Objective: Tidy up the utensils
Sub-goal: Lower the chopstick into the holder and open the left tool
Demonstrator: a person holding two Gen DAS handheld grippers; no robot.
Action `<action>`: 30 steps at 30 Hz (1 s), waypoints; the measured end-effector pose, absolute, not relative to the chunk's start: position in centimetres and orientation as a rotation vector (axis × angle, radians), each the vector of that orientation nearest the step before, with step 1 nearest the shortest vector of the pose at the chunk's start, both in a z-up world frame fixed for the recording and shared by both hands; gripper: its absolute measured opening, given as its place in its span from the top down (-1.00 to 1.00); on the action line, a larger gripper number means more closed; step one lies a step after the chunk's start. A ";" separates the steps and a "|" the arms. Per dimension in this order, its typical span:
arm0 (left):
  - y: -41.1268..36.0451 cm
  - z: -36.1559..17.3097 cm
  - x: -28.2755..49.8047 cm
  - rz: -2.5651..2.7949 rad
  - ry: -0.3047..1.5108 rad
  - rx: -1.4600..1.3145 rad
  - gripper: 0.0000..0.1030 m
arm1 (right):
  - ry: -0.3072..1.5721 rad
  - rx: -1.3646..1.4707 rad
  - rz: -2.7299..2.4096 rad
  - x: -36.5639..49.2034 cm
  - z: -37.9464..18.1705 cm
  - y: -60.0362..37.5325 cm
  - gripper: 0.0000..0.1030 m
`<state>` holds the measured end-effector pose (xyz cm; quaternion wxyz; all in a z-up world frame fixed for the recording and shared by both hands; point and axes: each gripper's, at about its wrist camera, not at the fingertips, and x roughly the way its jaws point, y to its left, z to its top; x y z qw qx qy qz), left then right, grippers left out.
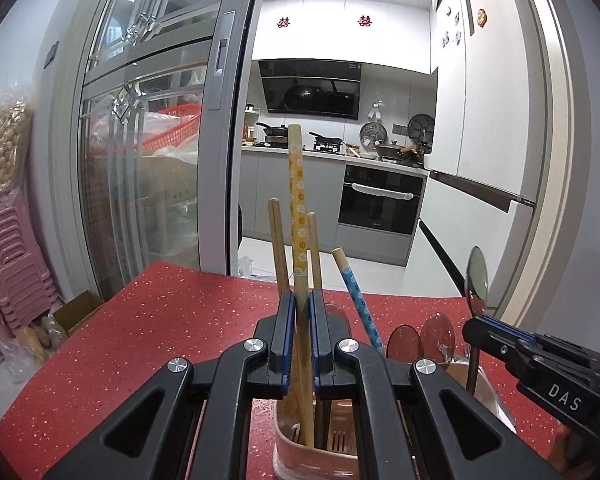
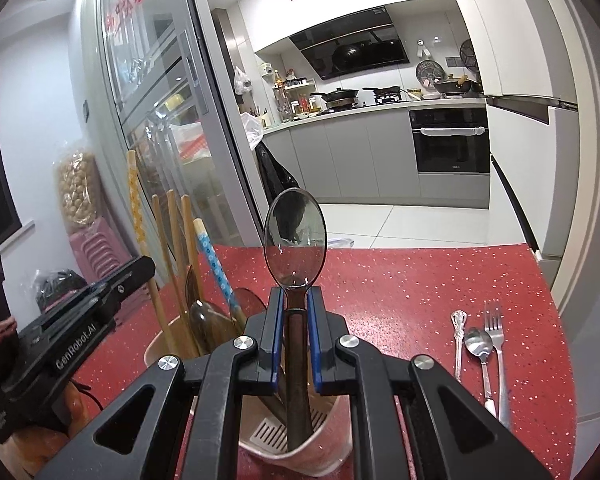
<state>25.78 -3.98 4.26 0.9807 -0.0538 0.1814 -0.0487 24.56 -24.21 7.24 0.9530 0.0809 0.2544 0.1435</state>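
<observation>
Left claw: clamped narrow on the long wooden utensil handle with a yellow flowered sleeve, gripped low on its bare wood; the handle stands nearly upright, its lower end inside the holder.
Right claw: clamped narrow on the dark handle of the clear smoky plastic spoon, bowl up, handle end down in the holder.
Holder: pink plastic utensil holder with a slotted insert, standing on the red speckled worktop near its near edge, directly under both claws.
Already in holder: plain wooden chopsticks, a wooden stick with a blue flowered sleeve leaning right, and translucent brown plastic spoons with bowls up.
Loose cutlery: an ornate silver metal handle, a small steel spoon and a steel fork, lying side by side on the worktop toward its right edge, well apart from the holder.
Beyond the far edge: a glass sliding door.
</observation>
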 end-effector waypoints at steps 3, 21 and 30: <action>-3.8 4.2 25.8 -0.090 0.366 -0.105 0.40 | 0.523 0.163 0.289 24.2 7.1 -24.3 0.76; -2.0 4.6 28.4 -0.096 0.361 -0.230 0.40 | 0.552 0.135 0.295 23.6 6.5 -23.8 0.76; -2.8 1.6 27.0 -0.103 0.424 -0.177 0.40 | 0.565 0.121 0.299 23.8 6.2 -23.6 0.76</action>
